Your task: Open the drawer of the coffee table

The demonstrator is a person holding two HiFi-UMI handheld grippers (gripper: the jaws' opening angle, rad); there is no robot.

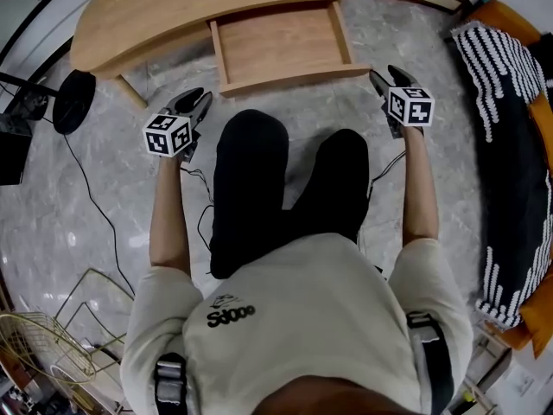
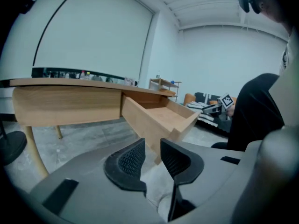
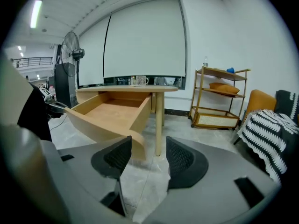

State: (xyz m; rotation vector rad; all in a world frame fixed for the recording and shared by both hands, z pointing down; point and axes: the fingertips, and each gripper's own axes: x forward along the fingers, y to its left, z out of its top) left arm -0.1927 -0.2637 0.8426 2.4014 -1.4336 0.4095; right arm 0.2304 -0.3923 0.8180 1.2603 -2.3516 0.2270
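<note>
The light wooden coffee table (image 1: 199,3) stands at the top of the head view, with its drawer (image 1: 281,46) pulled out toward me and empty inside. My left gripper (image 1: 199,102) hovers off the drawer's front left corner, jaws a little apart with nothing between them. My right gripper (image 1: 383,78) hangs just off the front right corner, open and empty, touching nothing. In the left gripper view, the drawer (image 2: 161,120) juts out beyond the left gripper (image 2: 153,149). The right gripper (image 3: 148,148) faces the drawer's front (image 3: 100,125) and a table leg (image 3: 159,125).
My knees in black trousers (image 1: 285,188) sit between the grippers, below the drawer. A black round fan base (image 1: 73,100) and a cable lie on the marble floor at left. There is a gold wire basket (image 1: 43,353) at bottom left. A striped throw (image 1: 505,128) covers an orange sofa at right. A shelf rack (image 3: 219,99) stands beyond.
</note>
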